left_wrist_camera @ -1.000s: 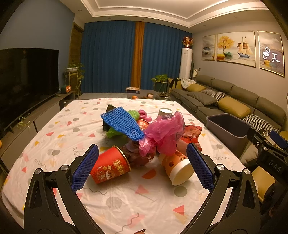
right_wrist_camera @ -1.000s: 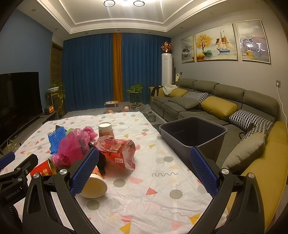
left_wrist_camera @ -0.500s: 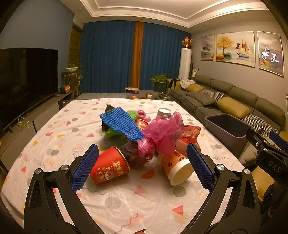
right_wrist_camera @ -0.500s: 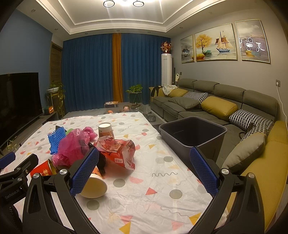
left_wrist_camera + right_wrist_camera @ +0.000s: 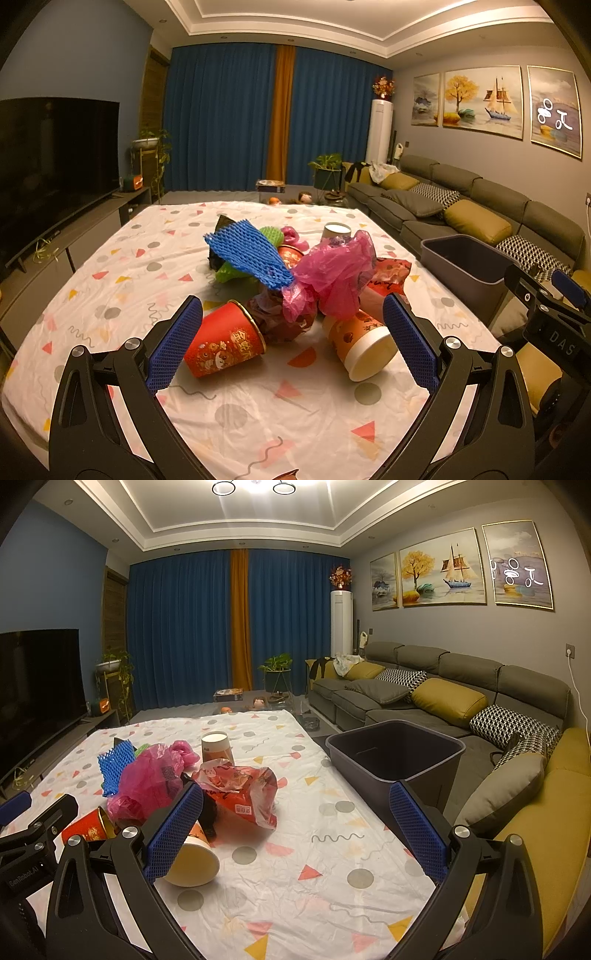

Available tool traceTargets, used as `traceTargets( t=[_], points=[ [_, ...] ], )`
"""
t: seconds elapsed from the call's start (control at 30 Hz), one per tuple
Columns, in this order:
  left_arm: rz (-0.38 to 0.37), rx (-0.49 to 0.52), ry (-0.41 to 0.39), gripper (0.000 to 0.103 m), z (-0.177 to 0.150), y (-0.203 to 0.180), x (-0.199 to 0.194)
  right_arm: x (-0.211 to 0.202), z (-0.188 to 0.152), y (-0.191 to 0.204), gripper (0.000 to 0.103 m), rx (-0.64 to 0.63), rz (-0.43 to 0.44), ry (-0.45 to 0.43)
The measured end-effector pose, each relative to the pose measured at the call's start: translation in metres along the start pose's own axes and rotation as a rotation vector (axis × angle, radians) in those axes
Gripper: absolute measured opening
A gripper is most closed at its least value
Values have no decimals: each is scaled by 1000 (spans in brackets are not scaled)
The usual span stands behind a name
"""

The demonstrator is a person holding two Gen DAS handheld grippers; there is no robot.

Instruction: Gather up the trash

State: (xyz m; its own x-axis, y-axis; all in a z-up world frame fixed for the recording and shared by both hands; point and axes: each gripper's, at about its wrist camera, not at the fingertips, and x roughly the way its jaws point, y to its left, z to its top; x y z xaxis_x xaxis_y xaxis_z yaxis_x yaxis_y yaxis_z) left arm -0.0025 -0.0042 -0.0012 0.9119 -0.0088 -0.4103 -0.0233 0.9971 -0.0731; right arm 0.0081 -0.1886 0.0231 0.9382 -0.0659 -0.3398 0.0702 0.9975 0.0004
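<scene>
Left tool [image 5: 291, 345]: fingers spread wide, nothing between them, held low over the near edge of the counter [image 5: 122, 266], which carries a white cloth printed with dots and triangles.

Right tool [image 5: 295, 829]: also spread wide and empty, above the counter's right half.

Trash sits in one heap at mid-counter:
- red paper cup [image 5: 224, 345] on its side, mouth toward the heap
- orange cup with white rim [image 5: 360, 345] on its side, just right of the red one
- pink plastic bag [image 5: 334, 277] crumpled above both cups
- blue foam net [image 5: 251, 253] lying over a green net
- red snack wrapper [image 5: 240, 792] on the heap's right flank
- upright paper cup [image 5: 217, 747] behind the heap

Dark gray bin [image 5: 397, 755] stands at the counter's right edge, beside the sofa [image 5: 424, 686]. Its visible interior looks empty.
</scene>
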Motion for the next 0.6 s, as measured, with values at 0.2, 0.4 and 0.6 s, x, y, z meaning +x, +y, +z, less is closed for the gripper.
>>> traceTargets(
  t=[0.2,0.4,0.6],
  points=[
    [1,-1,-1,97,0,0,0,0,0,0,98,1,0,-1],
    [2,-1,-1,96,0,-1,0,0,-1,0,98,0,1,-1],
    [0,-1,-1,96,0,-1,0,1,-1,0,98,1,0,-2]
  ],
)
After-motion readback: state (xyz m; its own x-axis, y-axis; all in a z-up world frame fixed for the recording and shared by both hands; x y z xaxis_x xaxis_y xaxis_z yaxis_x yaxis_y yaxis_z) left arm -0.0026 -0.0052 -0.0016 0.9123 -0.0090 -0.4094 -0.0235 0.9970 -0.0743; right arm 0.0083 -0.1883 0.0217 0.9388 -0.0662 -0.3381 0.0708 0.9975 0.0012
